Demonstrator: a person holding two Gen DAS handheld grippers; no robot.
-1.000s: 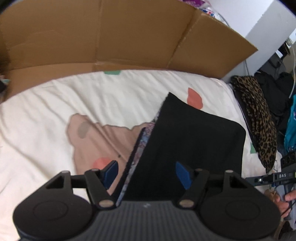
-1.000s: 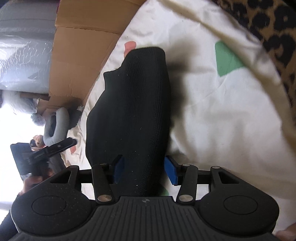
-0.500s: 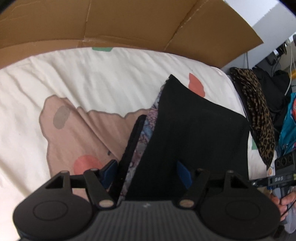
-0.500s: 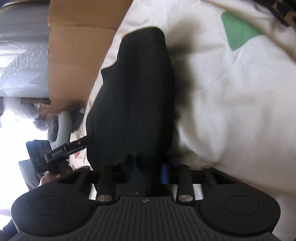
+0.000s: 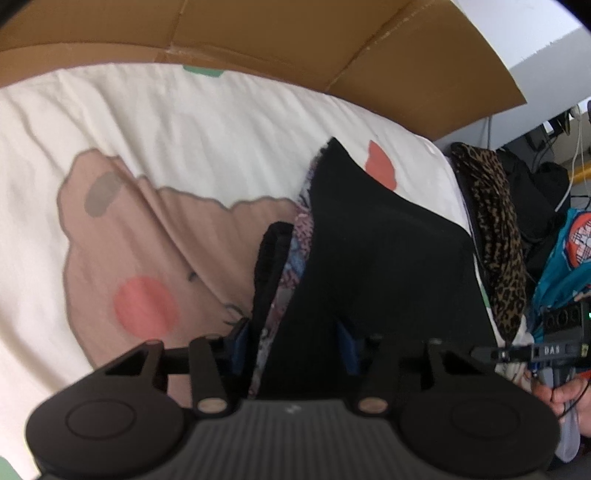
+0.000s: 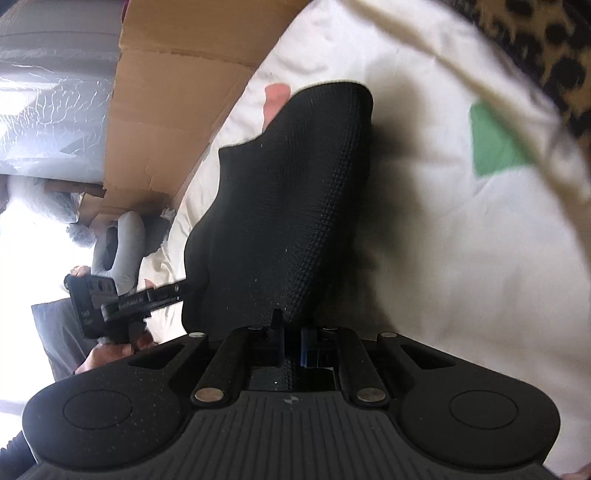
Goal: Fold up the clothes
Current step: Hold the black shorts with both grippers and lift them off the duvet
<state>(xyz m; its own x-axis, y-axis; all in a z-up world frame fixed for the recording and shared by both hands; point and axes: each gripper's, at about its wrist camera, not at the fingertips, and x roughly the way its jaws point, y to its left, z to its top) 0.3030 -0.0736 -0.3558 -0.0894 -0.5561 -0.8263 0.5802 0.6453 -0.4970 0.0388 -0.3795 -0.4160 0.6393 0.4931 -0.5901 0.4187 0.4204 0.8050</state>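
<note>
A black knitted garment (image 5: 388,258) with a patterned lining (image 5: 295,258) lies folded on a cream bedsheet (image 5: 184,122) that carries a pink bear print. My left gripper (image 5: 293,343) straddles the garment's near-left folded edge. Its jaws are closing with the layered cloth between the blue pads (image 5: 240,341), and no firm pinch shows. In the right wrist view the same garment (image 6: 295,184) rises in a hump from my right gripper (image 6: 291,332), which is shut on its near edge. A hand (image 5: 569,395) grasps the right tool at the far right.
A brown cardboard sheet (image 5: 258,33) stands along the far edge of the bed. A leopard-print cloth (image 5: 495,229) and a teal garment (image 5: 569,266) lie off the bed's right side. A grey neck pillow (image 6: 122,243) sits at the far end.
My right gripper's jaws have shut on the black garment's edge. My left gripper has sunk closer to the cloth, and its jaws have narrowed around the folded edge.
</note>
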